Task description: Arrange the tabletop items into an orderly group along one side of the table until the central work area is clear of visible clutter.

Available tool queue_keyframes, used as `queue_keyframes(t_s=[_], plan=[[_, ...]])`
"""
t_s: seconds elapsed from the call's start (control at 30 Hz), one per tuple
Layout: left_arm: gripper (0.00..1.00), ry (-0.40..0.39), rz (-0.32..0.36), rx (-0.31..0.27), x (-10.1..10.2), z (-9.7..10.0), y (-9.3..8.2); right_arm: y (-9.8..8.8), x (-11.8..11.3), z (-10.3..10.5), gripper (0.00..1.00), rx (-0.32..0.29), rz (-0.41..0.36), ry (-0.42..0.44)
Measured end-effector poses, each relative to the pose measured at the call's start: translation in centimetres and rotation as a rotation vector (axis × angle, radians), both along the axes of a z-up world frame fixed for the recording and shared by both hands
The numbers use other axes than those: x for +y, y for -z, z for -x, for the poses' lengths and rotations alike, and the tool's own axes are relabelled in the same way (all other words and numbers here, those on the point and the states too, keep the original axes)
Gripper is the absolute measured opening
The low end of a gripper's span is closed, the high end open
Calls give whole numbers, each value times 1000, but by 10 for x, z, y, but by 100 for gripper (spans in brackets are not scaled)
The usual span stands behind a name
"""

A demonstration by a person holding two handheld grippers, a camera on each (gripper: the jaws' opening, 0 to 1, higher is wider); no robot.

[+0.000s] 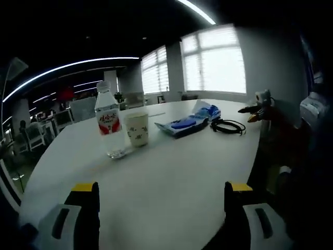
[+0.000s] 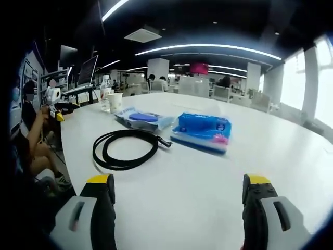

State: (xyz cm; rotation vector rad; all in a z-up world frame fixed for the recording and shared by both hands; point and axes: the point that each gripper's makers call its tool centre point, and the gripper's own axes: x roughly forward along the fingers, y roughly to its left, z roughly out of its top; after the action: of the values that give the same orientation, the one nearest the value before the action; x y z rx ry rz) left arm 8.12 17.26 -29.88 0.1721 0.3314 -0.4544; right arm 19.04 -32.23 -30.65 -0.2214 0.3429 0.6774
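Hovering low over the white table [image 1: 171, 172], the left gripper [image 1: 161, 203] had its yellow-tipped jaws spread wide with nothing between them. Ahead of it stood a water bottle [image 1: 107, 121] with a red label, and a paper cup [image 1: 137, 128] just beside it, both upright. Farther on lay a clear bag with blue contents [image 1: 182, 125], a blue tissue pack [image 1: 207, 110] and a coiled black cable [image 1: 228, 126] near the table's edge. In the right gripper view, the right gripper [image 2: 177, 200] also stood wide apart and empty above the table [image 2: 208, 182], with the cable [image 2: 125, 148] and the tissue pack [image 2: 202, 130] near its jaws, the bag [image 2: 143, 119] behind them, and the bottle [image 2: 105, 94] and cup [image 2: 115, 101] far back. A seated person [image 2: 34, 130] was at the table's edge.
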Motion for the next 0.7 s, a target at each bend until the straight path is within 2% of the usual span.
queue_keyframes(t_s=[0.4,0.7], plan=[[100,13,38,-1,5,6,-8,-2,-6,7,100,2,3,-18],[100,8,31,0,7,4,-6,-1,-16,13,100,6,-3,-24]])
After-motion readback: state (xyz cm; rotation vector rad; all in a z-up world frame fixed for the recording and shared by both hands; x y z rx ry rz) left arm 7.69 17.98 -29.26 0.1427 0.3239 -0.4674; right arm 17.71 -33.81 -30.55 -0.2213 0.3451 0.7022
